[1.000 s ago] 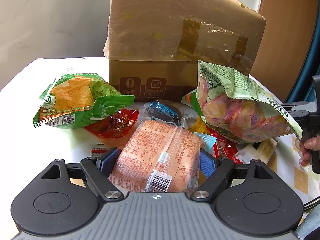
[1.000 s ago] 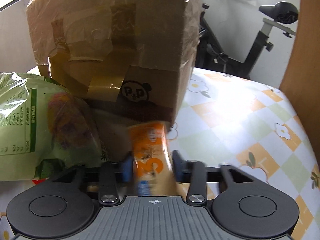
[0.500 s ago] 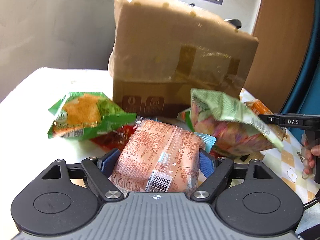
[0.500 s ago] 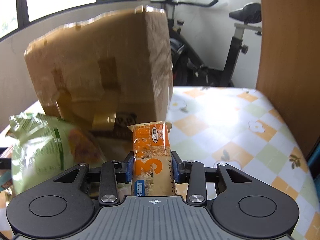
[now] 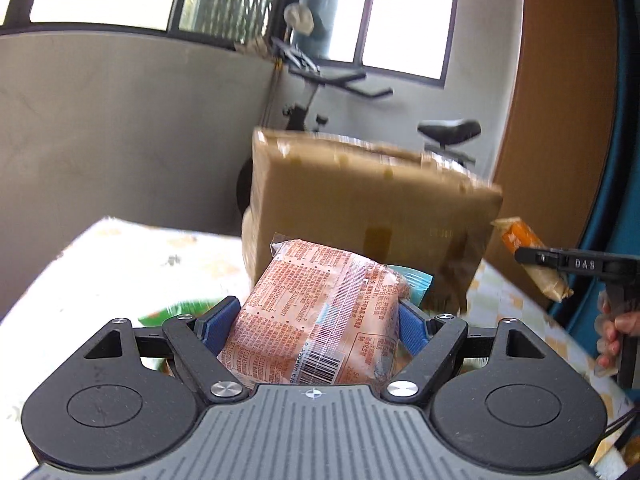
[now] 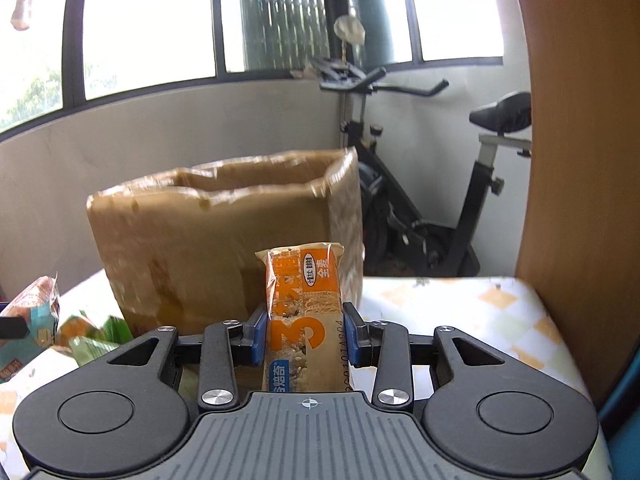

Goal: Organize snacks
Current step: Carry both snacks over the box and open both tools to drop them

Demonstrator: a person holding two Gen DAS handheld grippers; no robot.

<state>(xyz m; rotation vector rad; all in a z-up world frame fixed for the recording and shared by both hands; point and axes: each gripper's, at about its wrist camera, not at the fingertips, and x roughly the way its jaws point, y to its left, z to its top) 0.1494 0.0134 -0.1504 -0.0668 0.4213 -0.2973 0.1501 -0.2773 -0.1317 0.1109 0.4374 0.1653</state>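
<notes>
The left gripper (image 5: 316,320) jaws pinch a wide orange packet (image 5: 320,320); the right gripper (image 6: 306,330) jaws pinch an upright orange bar (image 6: 306,316).

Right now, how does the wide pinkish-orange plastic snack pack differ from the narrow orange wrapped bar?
The pinkish-orange snack pack is broad, spreading the left gripper wide; the orange bar is slim, with the right gripper nearly closed. The pack shows its barcode; the bar a big "3". Both are clamped before the cardboard box.
</notes>
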